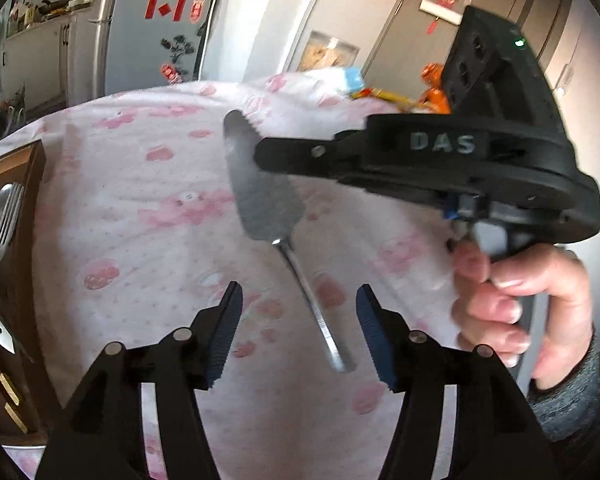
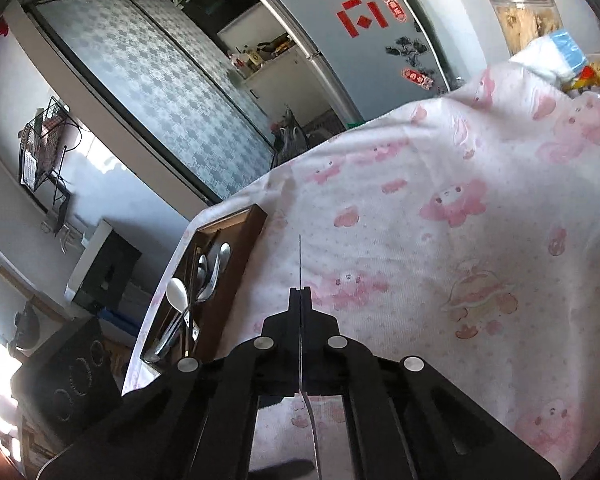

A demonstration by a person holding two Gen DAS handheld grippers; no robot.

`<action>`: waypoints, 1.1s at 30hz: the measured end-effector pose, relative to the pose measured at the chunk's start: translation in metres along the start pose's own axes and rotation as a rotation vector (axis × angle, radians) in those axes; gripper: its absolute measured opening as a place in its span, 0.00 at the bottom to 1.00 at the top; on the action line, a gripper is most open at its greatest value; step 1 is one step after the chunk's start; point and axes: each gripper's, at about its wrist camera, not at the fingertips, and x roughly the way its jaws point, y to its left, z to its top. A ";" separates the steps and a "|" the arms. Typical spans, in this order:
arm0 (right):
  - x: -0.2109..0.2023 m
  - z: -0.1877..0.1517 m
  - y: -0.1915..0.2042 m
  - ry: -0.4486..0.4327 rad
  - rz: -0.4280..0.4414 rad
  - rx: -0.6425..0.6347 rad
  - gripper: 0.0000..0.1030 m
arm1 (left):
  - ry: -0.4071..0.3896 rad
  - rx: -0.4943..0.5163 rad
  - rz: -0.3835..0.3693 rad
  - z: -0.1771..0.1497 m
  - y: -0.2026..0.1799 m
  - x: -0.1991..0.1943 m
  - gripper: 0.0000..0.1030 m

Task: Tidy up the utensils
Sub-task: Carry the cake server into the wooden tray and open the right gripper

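Gripping a cake server (image 1: 260,196) by its blade, the right gripper (image 1: 268,152) holds it in the air above the desk (image 1: 140,200), handle hanging toward the left gripper (image 1: 298,332), whose fingers (image 1: 226,334) are spread apart around the handle without touching. A wooden tray (image 1: 24,184) with a fork (image 1: 6,220) sits at the left edge.

From the right wrist, the right gripper (image 2: 300,300) fingers (image 2: 294,304) pinch the server (image 2: 300,264) edge-on; the tray (image 2: 240,264) holds spoons (image 2: 178,292).
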 end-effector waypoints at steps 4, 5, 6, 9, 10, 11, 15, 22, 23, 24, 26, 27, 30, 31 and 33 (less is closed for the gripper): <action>-0.010 0.004 0.002 -0.022 0.063 0.040 0.00 | 0.027 -0.003 0.004 -0.002 -0.004 0.005 0.61; -0.014 0.005 0.004 -0.034 0.077 0.049 0.00 | 0.030 -0.008 0.004 -0.003 -0.003 0.006 0.59; -0.016 0.005 0.006 -0.042 0.084 0.048 0.00 | 0.032 -0.010 0.007 -0.004 -0.002 0.007 0.47; -0.026 0.011 0.012 -0.069 0.102 0.052 0.00 | 0.026 0.004 0.035 -0.005 0.001 -0.001 0.13; -0.027 0.013 0.014 -0.073 0.106 0.055 0.00 | 0.020 0.010 0.043 -0.005 0.002 -0.005 0.13; -0.027 0.016 0.017 -0.075 0.107 0.053 0.00 | 0.010 0.016 0.053 -0.005 0.005 -0.012 0.13; -0.014 0.022 0.031 -0.057 0.125 0.038 0.01 | -0.014 0.012 0.102 -0.006 0.021 -0.040 0.13; 0.046 0.024 0.083 0.015 0.207 0.012 0.02 | -0.044 -0.052 0.183 -0.021 0.069 -0.090 0.13; 0.056 0.024 0.092 0.029 0.216 0.005 0.02 | -0.050 -0.073 0.197 -0.024 0.080 -0.099 0.13; 0.066 0.023 0.101 0.043 0.222 -0.004 0.03 | -0.055 -0.093 0.212 -0.028 0.090 -0.107 0.13; 0.084 0.022 0.115 0.069 0.229 -0.016 0.03 | -0.059 -0.127 0.236 -0.036 0.111 -0.122 0.13; 0.097 0.021 0.123 0.088 0.230 -0.026 0.04 | -0.059 -0.142 0.251 -0.040 0.120 -0.127 0.13; 0.132 0.017 0.140 0.137 0.220 -0.033 0.04 | -0.053 -0.177 0.279 -0.047 0.143 -0.139 0.13; 0.139 0.016 0.144 0.147 0.211 -0.041 0.05 | -0.051 -0.184 0.285 -0.049 0.147 -0.142 0.13; 0.156 0.013 0.151 0.170 0.192 -0.053 0.05 | -0.042 -0.202 0.293 -0.052 0.158 -0.143 0.12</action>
